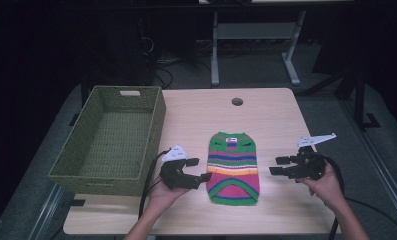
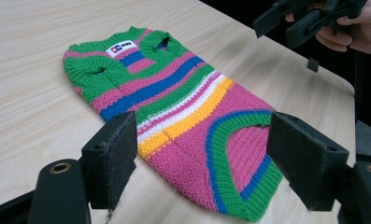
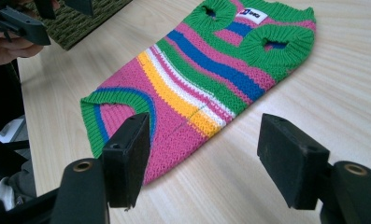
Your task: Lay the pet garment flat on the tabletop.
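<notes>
The striped knit sweater (image 1: 233,168) is lying flat at the lower centre of the high view, on the table (image 1: 271,112), with the left claw (image 1: 198,169) sitting just to its left and the right claw (image 1: 280,165) near its right edge; both are standing apart and gripping nothing. The main risk from here is that each claw is pinching only the top layer of the knit, so the garment is sagging open or slipping out when lifted; a pad dragging flat across the wood could also be bunching the fabric instead of getting under it. If the two hands are lifting unevenly, the sweater may be twisting and catching on the rim of the green woven basket (image 1: 151,137), which is waiting at the left of the high view. The left gripper view is showing the hem end close up, the curved blue and green border (image 2: 220,158) lying between its pads, and the right claw (image 2: 290,21) at the upper right. The right gripper view is showing the opposite side edge, the white label (image 3: 251,15) near the neck at the top, and a corner of the basket (image 3: 85,23) at the upper left. Whether the hem is lying perfectly flat is hard to say, since the high view is rather dim there.
</notes>
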`<control>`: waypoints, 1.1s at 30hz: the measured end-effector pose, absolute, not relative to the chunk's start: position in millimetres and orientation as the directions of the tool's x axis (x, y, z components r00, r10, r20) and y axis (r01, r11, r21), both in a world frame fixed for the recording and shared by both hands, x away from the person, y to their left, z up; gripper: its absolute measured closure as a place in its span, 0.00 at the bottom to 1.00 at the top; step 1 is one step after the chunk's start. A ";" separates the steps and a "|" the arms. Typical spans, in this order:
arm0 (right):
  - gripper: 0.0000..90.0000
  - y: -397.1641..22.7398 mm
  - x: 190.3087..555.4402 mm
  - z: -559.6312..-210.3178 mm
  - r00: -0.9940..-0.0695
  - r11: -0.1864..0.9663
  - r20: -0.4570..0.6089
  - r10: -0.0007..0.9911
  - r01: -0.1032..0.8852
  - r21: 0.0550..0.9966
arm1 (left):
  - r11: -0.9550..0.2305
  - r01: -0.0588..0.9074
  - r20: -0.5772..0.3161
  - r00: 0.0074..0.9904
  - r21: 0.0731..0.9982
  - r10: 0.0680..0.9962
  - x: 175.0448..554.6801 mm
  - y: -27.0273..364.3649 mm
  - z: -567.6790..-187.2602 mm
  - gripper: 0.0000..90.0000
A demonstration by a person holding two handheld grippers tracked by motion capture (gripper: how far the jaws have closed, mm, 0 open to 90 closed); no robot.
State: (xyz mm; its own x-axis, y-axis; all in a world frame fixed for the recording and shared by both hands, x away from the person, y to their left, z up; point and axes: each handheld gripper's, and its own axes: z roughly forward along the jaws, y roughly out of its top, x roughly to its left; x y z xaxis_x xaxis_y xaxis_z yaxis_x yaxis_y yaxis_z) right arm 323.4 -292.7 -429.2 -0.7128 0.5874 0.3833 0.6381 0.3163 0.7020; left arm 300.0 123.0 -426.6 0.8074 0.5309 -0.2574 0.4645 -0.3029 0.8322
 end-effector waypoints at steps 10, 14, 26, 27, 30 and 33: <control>0.37 -297.8 312.5 -432.2 -0.714 0.325 0.374 0.592 0.636 0.700 | -0.303 0.468 -0.260 0.806 0.830 0.533 293.4 129.4 -430.6 0.27; 0.36 -300.8 308.2 -436.6 -0.711 0.323 0.375 0.595 0.639 0.698 | -0.312 0.470 -0.256 0.805 0.826 0.536 291.6 131.2 -431.9 0.27; 0.35 -309.2 295.1 -442.0 -0.702 0.318 0.369 0.609 0.642 0.697 | -0.334 0.476 -0.251 0.806 0.813 0.536 285.8 134.5 -437.8 0.26; 0.35 -309.9 293.7 -442.7 -0.706 0.313 0.369 0.605 0.637 0.704 | -0.333 0.479 -0.253 0.804 0.812 0.538 285.0 134.6 -438.4 0.26; 0.35 -311.4 290.6 -444.3 -0.704 0.313 0.369 0.607 0.638 0.703 | -0.334 0.482 -0.256 0.803 0.810 0.539 283.1 135.7 -440.3 0.26; 0.35 -313.3 287.5 -447.6 -0.702 0.309 0.369 0.610 0.639 0.704 | -0.331 0.486 -0.260 0.801 0.809 0.540 280.7 137.1 -442.3 0.26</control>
